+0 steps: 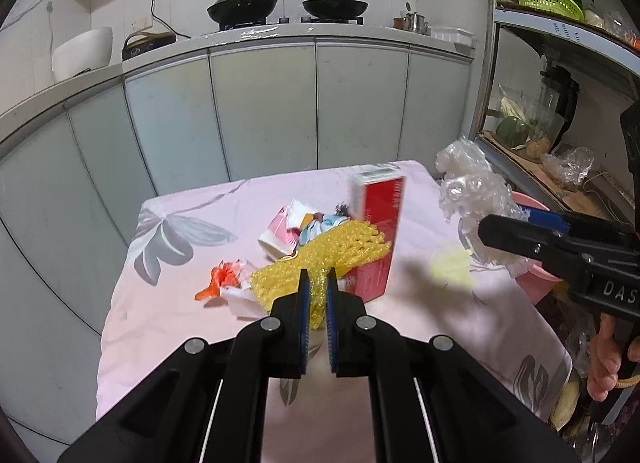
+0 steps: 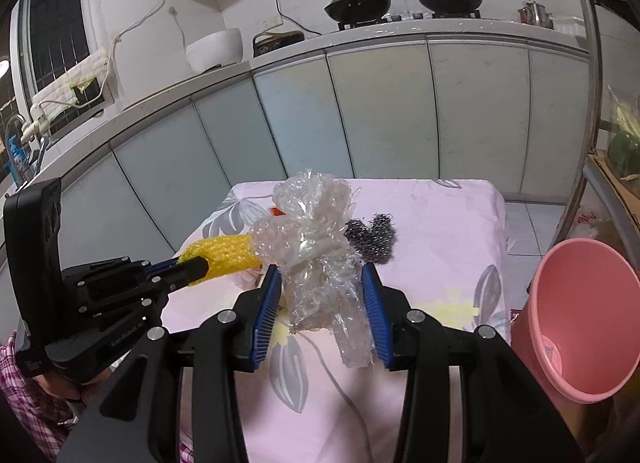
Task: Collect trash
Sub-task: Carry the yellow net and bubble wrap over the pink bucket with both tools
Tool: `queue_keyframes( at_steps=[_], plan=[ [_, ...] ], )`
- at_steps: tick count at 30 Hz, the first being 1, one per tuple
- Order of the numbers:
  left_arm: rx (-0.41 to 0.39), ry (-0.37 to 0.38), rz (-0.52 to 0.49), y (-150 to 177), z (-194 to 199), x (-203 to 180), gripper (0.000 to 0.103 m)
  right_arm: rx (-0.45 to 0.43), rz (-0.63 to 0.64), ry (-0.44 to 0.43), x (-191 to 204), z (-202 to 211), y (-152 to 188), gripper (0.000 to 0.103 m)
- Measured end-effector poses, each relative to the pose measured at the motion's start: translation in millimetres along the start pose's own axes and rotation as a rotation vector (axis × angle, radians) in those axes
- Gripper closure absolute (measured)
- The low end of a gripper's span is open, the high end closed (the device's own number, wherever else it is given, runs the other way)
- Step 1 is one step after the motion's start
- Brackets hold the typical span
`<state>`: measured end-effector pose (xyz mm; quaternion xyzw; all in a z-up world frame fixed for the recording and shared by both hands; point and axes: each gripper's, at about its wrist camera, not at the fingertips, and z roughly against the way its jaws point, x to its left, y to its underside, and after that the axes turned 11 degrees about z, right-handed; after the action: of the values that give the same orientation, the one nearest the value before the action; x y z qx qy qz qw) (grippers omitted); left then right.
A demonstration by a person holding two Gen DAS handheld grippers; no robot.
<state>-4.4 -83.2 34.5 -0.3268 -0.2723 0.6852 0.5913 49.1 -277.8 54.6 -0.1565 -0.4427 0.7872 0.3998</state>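
My left gripper (image 1: 317, 283) is clenched on the yellow net (image 1: 320, 259), its fingers (image 1: 304, 303) pinching the foam mesh in its middle so that one end fans out ahead of them and the other bulges to the left; from the right wrist view the net shows as a yellow roll sticking out past that gripper's tip. My right gripper (image 2: 320, 295) grasps the bubble wrap (image 2: 316, 247) — a crumpled clear wad squeezed between the blue pads, with most of it billowing up above the fingers (image 2: 268, 299) and a tail hanging below them. Both loads are held up off the tabletop (image 1: 180, 263), which is covered by a pink cloth with grey leaf prints. On the cloth, in the left wrist view, a red box (image 1: 378, 231) stands upright just behind the net, a crumpled pink-and-white carton (image 1: 286, 231) lies beside it to the left, and an orange-and-white wrapper (image 1: 226, 283) lies nearer, left of my left fingers. In the right wrist view a dark mesh scrap (image 2: 372, 235) lies on the cloth behind the bubble wrap. A pink bin (image 2: 580, 319) stands off the tabletop's right edge, its mouth tilted toward me — the bubble wrap is near it, to its left, but not over it.
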Motion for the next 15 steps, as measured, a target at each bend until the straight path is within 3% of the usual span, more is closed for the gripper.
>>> queue_keyframes(
  at_steps=[15],
  plan=[
    [-0.05, -0.028, -0.075, -18, 0, -49, 0.097, -0.079, -0.057, 0.042, -39, 33, 7, 0.061]
  ],
)
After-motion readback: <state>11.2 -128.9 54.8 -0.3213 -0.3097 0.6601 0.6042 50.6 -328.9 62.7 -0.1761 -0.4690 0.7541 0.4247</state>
